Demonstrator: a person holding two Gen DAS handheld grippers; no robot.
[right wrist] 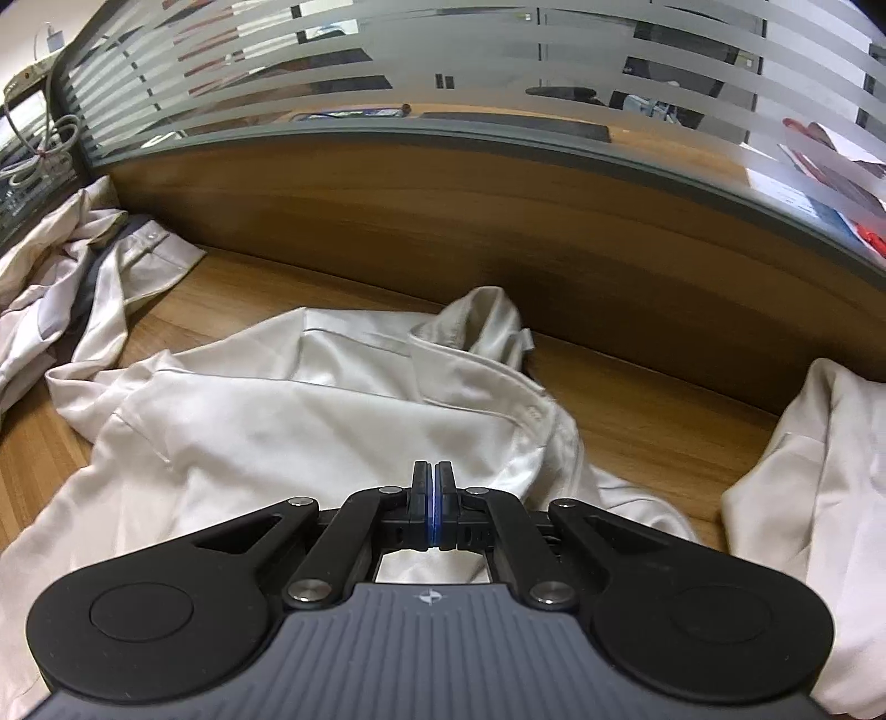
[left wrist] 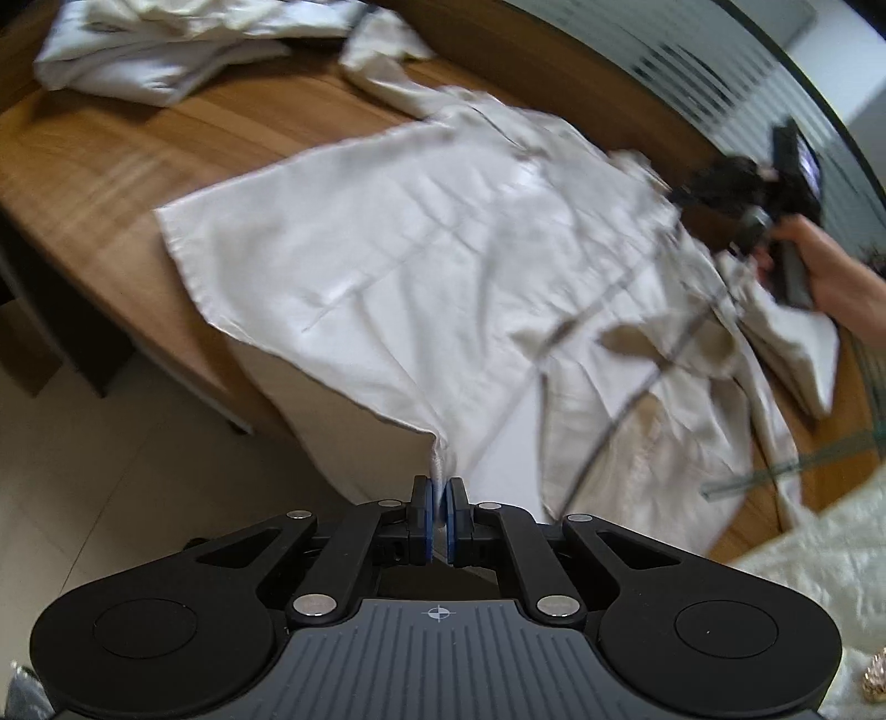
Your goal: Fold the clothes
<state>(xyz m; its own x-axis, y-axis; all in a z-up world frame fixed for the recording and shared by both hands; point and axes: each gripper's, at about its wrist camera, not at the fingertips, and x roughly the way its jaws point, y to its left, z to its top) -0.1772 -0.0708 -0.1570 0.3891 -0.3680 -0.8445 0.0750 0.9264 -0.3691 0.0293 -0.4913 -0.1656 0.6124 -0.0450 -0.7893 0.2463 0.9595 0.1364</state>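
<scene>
The left gripper [left wrist: 440,487] is pinching the hem corner of a cream shirt [left wrist: 443,238], and its blue pads [left wrist: 426,515] are pressing on a thin fold of the cloth between them. The shirt is lying spread on a wooden table [left wrist: 99,144], and its lower part is hanging over the table edge toward the gripper. The cloth is rising a little from the edge to the pads.

In the right wrist view, the right gripper [right wrist: 433,476] is showing its two fingers pressed together, with only a thin blue line between the pads. Just behind the fingers the shirt [right wrist: 277,410] is lying near its collar [right wrist: 476,365], but I cannot tell whether any cloth is caught at the tips. In the left wrist view, this right gripper [left wrist: 758,194] is blurred at the far side of the shirt, and a hand [left wrist: 825,266] is holding it.

More pale clothes are lying around: a crumpled pile [left wrist: 160,50] at the far corner of the table, and another garment [right wrist: 819,476] at the right of the shirt. A striped glass partition [right wrist: 443,72] is standing behind the table.
</scene>
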